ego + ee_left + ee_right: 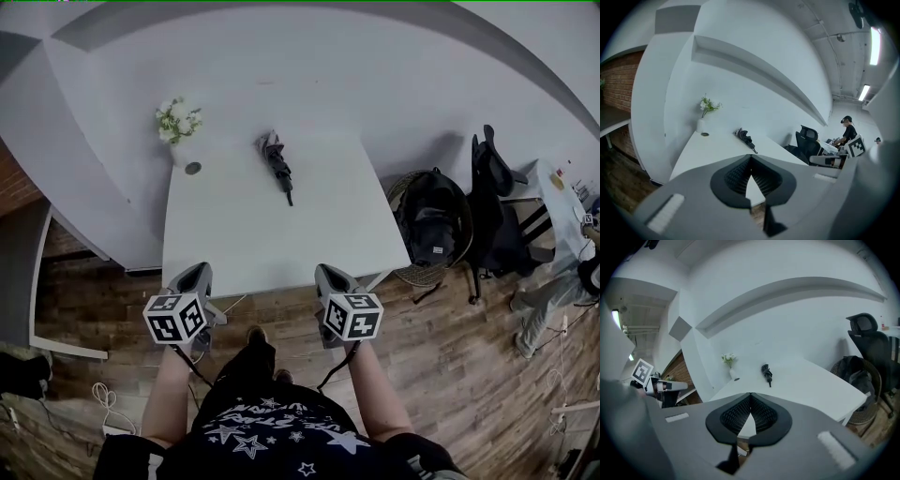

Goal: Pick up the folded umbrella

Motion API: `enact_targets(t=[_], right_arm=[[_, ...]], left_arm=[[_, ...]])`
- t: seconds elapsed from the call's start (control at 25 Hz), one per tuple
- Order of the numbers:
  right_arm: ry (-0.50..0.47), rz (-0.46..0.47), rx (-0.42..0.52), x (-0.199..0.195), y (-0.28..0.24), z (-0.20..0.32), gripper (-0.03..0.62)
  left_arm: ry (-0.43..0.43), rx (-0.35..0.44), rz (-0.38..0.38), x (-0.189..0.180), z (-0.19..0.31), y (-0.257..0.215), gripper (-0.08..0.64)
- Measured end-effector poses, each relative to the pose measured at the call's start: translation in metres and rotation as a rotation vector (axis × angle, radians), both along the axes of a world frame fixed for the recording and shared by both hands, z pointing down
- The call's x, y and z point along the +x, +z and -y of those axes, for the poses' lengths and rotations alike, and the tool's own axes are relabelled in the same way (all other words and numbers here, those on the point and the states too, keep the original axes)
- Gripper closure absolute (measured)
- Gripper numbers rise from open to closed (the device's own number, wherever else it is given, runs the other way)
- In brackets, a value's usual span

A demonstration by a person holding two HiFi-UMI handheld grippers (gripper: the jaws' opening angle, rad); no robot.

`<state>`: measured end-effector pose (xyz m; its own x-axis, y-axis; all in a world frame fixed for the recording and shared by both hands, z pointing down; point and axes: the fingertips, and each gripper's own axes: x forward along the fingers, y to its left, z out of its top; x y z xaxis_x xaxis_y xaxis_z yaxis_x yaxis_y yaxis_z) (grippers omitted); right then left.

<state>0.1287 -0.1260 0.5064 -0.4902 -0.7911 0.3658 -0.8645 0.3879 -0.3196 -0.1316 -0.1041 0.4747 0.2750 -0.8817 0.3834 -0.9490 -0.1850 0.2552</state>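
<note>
The folded umbrella (276, 164), dark with a short strap, lies at the far middle of the white table (281, 244). It also shows small in the left gripper view, umbrella (744, 137), and in the right gripper view, umbrella (766, 372). My left gripper (197, 272) hovers at the table's near edge on the left side, jaws shut and empty (751, 157). My right gripper (328, 272) is level with it at the near edge, its pads also closed together on nothing (751, 394). Both are a full table's depth short of the umbrella.
A white vase of flowers (178, 122) and a small round disc (192, 168) stand at the table's far left corner. A backpack in a wicker basket (431, 225) and a black office chair (492, 178) sit right of the table. A person (553, 291) is at the far right. Cables (105, 398) lie on the wooden floor.
</note>
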Motion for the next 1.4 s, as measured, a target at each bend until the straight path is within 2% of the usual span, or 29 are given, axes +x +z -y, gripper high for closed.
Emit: enact_targets(t=[0.32,0.56,0.72,0.84,1.04,1.24,1.32,1.4], right_arm=[[0.067,-0.013,-0.027,0.031,0.014,0.031,0.575],[0.106,-0.039,-0.049,0.052,0.020,0.085,0.575],[0.098,-0.058,-0.058,0.051,0.020,0.132,0.575],[0.088,-0.059,-0.050,0.042,0.014,0.164,0.575],[0.089,-0.061,-0.050,0.030,0.009,0.206,0.575],[0.089,-0.079,-0.072,0.021,0.013,0.236,0.575],[0.093,-0.084,-0.077,0.019,0.013,0.249,0.575],[0.099,-0.088,-0.085,0.016,0.015,0.260,0.575]], left_arm=[[0.007,-0.011,-0.029,0.016,0.063,0.010,0.557],[0.021,-0.036,-0.069,0.036,0.136,0.020,0.557],[0.028,-0.066,-0.051,0.041,0.182,0.028,0.557],[0.032,-0.102,-0.066,0.041,0.211,0.034,0.557],[0.071,-0.143,-0.062,0.047,0.255,0.039,0.548],[0.108,-0.208,-0.121,0.057,0.294,0.048,0.424],[0.141,-0.265,-0.191,0.067,0.306,0.056,0.355],[0.175,-0.327,-0.303,0.081,0.317,0.062,0.250]])
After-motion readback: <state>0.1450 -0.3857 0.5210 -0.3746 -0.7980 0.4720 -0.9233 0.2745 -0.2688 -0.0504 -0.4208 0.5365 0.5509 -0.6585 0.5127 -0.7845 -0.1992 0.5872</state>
